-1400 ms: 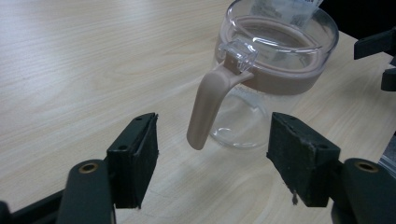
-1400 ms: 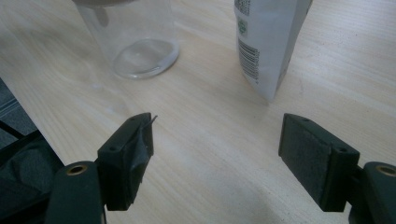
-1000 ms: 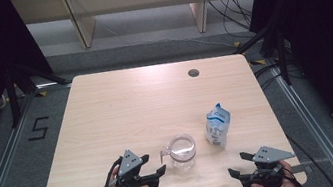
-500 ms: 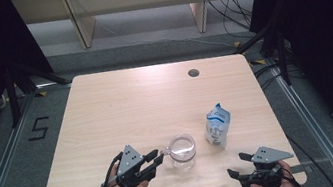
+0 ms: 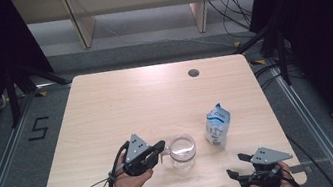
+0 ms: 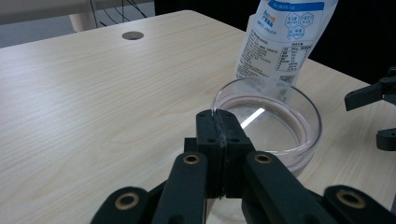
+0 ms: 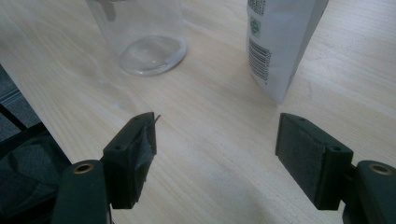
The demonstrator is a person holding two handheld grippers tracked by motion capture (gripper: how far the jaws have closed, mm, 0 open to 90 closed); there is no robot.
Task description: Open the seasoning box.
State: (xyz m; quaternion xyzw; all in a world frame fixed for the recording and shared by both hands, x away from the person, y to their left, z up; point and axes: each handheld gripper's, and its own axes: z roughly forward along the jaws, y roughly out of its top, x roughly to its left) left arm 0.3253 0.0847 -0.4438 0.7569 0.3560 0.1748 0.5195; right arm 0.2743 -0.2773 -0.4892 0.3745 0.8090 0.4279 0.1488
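At lower centre, the left gripper (image 5: 161, 150) jaws have just clamped the jar (image 5: 182, 150) rim to steady it, while the right gripper (image 5: 236, 176) waits with jaws apart.

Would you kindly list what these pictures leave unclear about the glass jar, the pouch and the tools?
- Glass jar: in the left gripper view, the shut left tool covers the near rim it pinches.
- Pouch: top cut off by the right gripper view's upper edge; print unreadable in the high view, too small.
- Right tool: open; the hand covers its rear in the high view.
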